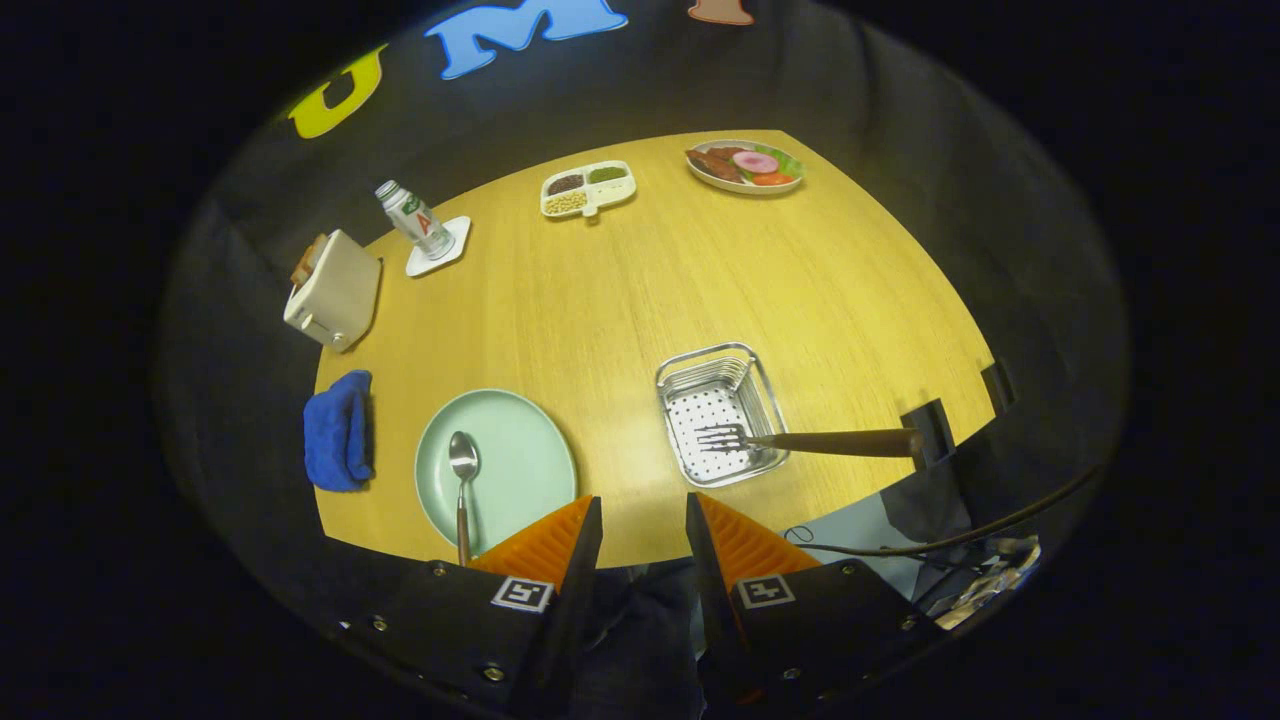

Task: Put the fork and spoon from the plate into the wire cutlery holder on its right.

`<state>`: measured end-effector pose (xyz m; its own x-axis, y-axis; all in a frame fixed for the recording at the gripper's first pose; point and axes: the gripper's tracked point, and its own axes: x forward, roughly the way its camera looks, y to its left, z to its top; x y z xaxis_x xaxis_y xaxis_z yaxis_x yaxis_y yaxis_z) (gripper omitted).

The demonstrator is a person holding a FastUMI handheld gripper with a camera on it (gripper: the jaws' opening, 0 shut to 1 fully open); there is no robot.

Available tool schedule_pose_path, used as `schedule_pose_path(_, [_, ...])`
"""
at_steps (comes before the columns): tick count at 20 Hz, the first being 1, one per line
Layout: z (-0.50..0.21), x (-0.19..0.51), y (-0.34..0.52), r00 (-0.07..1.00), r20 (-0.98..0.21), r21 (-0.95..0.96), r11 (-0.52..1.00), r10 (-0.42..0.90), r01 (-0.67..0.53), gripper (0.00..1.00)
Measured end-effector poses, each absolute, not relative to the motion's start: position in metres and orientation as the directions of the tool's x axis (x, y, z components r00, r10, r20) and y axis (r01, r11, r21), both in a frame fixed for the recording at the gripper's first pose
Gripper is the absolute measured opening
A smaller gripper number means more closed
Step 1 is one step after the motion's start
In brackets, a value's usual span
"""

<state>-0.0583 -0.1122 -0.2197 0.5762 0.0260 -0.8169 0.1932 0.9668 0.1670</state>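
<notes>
A pale green plate (520, 440) lies on the wooden table, just beyond my left finger. A metal spoon (463, 480) rests on the plate's left part, bowl pointing away from me. To the plate's right stands the wire cutlery holder (760, 385), a low metal basket with a dotted white floor. The fork (800, 440) lies across the holder's right rim, tines inside over the floor, dark handle sticking out to the right. My gripper (644, 520) hovers high over the table's near edge, between plate and holder, open with nothing between its fingers.
A blue cloth (338, 430) lies left of the plate. Farther back are a white toaster (335, 290), a bottle on a white coaster (415, 220), a divided snack dish (588, 188) and a plate of food (745, 165). A black cable (960, 540) trails below the table's right edge.
</notes>
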Motion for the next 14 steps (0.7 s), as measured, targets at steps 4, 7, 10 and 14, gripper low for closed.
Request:
schedule_pose_path(4, [-0.228, -0.050, -0.070, 0.560, -0.824, 0.188, 0.975, 0.089, 0.122, 0.52])
schedule_pose_path(7, [-0.240, -0.047, -0.037, 0.525, -0.838, 0.217, 0.974, 0.149, 0.070, 0.52])
schedule_pose_path(10, [-0.252, -0.041, -0.004, 0.485, -0.849, 0.260, 0.965, 0.210, 0.039, 0.56])
schedule_pose_path(14, [-0.266, -0.034, 0.026, 0.442, -0.860, 0.291, 0.957, 0.253, 0.018, 0.57])
